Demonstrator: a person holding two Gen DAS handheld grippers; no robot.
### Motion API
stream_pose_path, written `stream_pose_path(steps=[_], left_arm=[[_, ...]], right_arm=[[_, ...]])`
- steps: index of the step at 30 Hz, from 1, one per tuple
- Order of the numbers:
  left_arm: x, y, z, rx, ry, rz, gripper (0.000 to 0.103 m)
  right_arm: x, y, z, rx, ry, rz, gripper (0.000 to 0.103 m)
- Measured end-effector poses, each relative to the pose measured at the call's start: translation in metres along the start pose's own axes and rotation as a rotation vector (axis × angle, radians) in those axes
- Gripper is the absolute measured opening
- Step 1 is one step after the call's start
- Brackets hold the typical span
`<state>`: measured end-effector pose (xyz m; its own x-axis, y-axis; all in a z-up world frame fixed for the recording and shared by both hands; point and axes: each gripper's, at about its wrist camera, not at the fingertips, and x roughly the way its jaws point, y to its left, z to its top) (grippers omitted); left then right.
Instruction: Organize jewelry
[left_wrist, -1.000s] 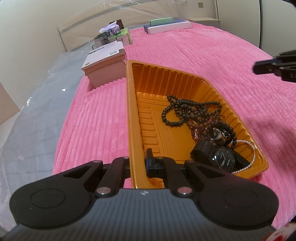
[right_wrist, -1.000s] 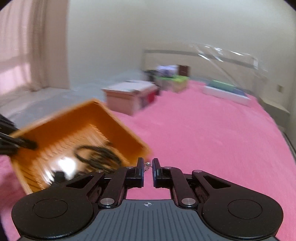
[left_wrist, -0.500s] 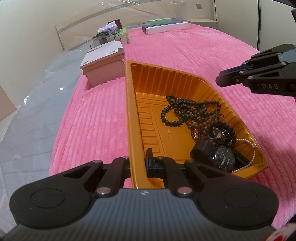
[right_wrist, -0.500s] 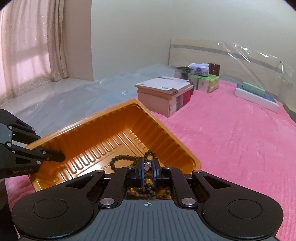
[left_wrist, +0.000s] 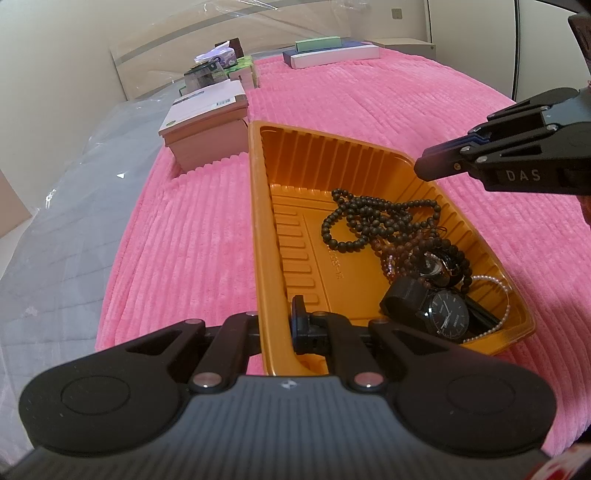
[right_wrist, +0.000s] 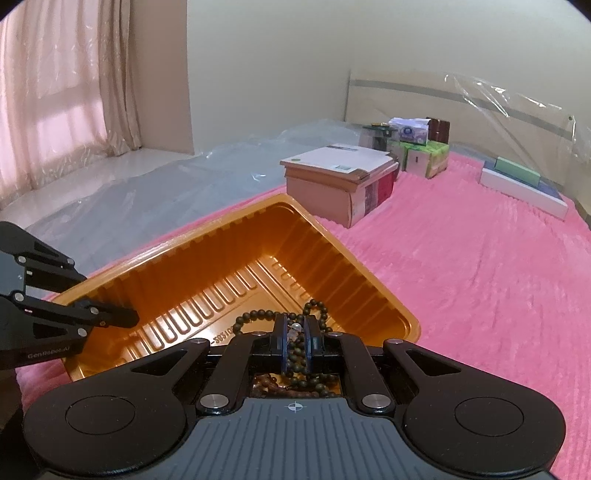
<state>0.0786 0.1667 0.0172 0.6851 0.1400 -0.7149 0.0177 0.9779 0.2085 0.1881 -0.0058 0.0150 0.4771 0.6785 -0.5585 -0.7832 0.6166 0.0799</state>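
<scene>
1. An orange plastic tray (left_wrist: 295, 206) sits on a bed covered by a pink ribbed blanket (left_wrist: 388, 96).
2. The left gripper (left_wrist: 279, 325) has its jaws clamped on the tray's near wall, one finger outside it and one inside.
3. Inside the tray, toward its right end, lies a tangle of jewelry: a dark bead necklace (left_wrist: 369, 221), a string of reddish-brown beads (left_wrist: 400, 254), a black wristwatch (left_wrist: 443, 315) with a dark face, a second, smaller watch (left_wrist: 432, 264) half hidden among the beads, and a thin strand of small pale pearls (left_wrist: 504, 295) curving along the tray's right wall.
4. The left half of the tray floor is bare ribbed plastic.
5. The right gripper (right_wrist: 295, 332) is above the tray's right side, its tips over the bead pile.
6. Its jaws are nearly together, pinching a small pale bead (right_wrist: 294, 328); whether that bead belongs to a strand I cannot tell.
7. Beyond the tray stands a brown cardboard box (left_wrist: 207, 129) with a white lid, just past the tray's far corner.
8. Farther up the bed are small green and white boxes (right_wrist: 424, 155) and a flat white box (left_wrist: 332, 55).
9. Clear plastic sheeting (right_wrist: 147, 192) covers the mattress to the left of the blanket.
</scene>
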Motion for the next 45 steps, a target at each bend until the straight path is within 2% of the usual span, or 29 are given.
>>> stream_pose_path(steps=[2, 3, 4, 6, 13, 24, 33, 35, 37, 42, 45], left_arm=[[0.0, 0.0, 0.0, 0.0, 0.001, 0.0, 0.004], [0.0, 0.0, 0.0, 0.0, 0.0, 0.0, 0.004], [0.0, 0.0, 0.0, 0.0, 0.001, 0.0, 0.004], [0.0, 0.0, 0.0, 0.0, 0.001, 0.001, 0.004], [0.003, 0.0, -0.002, -0.007, 0.001, 0.0, 0.004], [0.009, 0.009, -0.009, -0.053, 0.008, -0.031, 0.005], [0.013, 0.03, -0.028, -0.216, 0.007, -0.102, 0.01], [0.009, 0.033, -0.031, -0.245, -0.01, -0.097, 0.021], [0.001, 0.036, -0.034, -0.277, -0.033, -0.094, 0.027], [-0.03, 0.043, -0.039, -0.383, -0.097, -0.062, 0.038], [-0.052, 0.034, -0.039, -0.418, -0.135, -0.034, 0.054]], right_arm=[[-0.002, -0.003, 0.0, 0.027, -0.022, 0.028, 0.009], [-0.005, -0.005, 0.001, 0.04, -0.031, 0.029, 0.016], [-0.007, -0.006, 0.001, 0.051, -0.041, 0.023, 0.035], [-0.013, -0.01, 0.001, 0.069, -0.066, 0.017, 0.056], [-0.04, -0.026, -0.011, 0.134, -0.083, -0.056, 0.056], [-0.093, -0.034, -0.07, 0.293, -0.032, -0.144, 0.056], [-0.126, -0.034, -0.097, 0.399, 0.007, -0.211, 0.056], [-0.132, -0.035, -0.101, 0.422, 0.014, -0.216, 0.056], [-0.139, -0.037, -0.104, 0.448, 0.018, -0.218, 0.057], [-0.154, -0.039, -0.106, 0.492, 0.029, -0.224, 0.056], [-0.161, -0.037, -0.104, 0.518, 0.061, -0.22, 0.057]])
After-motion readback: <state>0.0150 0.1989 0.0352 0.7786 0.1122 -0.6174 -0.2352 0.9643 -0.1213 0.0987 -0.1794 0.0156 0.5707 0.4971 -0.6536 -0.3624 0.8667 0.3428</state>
